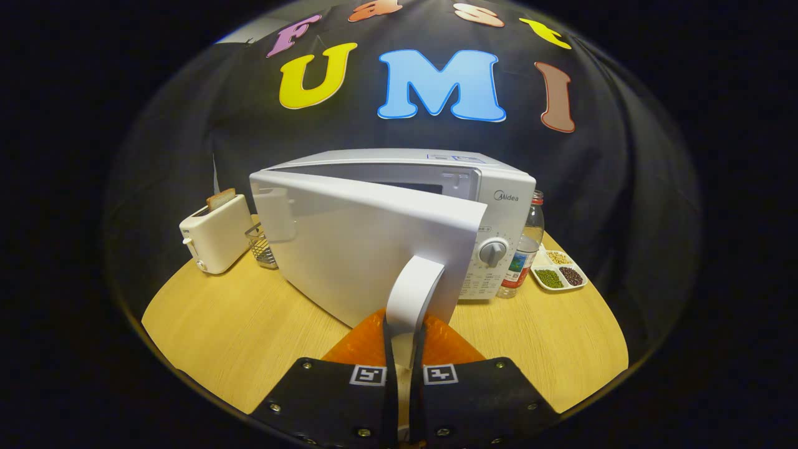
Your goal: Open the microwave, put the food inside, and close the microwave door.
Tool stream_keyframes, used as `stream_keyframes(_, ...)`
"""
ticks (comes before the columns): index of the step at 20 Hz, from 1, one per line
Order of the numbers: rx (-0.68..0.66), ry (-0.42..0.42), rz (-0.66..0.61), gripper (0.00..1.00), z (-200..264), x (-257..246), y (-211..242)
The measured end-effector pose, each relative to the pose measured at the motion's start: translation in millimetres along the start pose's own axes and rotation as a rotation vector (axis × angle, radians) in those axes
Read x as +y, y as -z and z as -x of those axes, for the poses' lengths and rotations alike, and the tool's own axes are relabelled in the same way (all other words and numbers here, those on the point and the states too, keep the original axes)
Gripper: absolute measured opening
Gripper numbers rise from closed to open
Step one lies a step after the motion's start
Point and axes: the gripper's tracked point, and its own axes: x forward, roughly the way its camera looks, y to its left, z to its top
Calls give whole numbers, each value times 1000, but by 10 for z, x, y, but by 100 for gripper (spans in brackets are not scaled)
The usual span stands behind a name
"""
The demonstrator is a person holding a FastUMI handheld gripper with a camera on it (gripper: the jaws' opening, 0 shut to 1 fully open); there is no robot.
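A white microwave (pixel 499 206) stands on the round wooden table (pixel 249 324). Its door (pixel 349 249) is swung partly open toward me, hinged on the left. The door's curved white handle (pixel 414 290) runs down between my fingers, and my gripper (pixel 405 340) is shut on it. Both fingers press the handle's lower end from either side. The opening behind the door is mostly hidden by the door panel. I see no food item apart from the dishes beside the microwave.
A white toaster (pixel 215 240) with a slice of bread stands left of the microwave, a small wire basket (pixel 263 248) beside it. Right of the microwave stand a plastic bottle (pixel 527 246) and a divided dish of beans (pixel 559 271). Bare tabletop lies at front left and right.
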Motion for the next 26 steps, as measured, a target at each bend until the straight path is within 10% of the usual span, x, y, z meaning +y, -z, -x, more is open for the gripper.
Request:
stream_keyframes(18,46,-173,27,18,912,1502,628)
stream_keyframes(26,5,-406,-13,53,1663,1866,617)
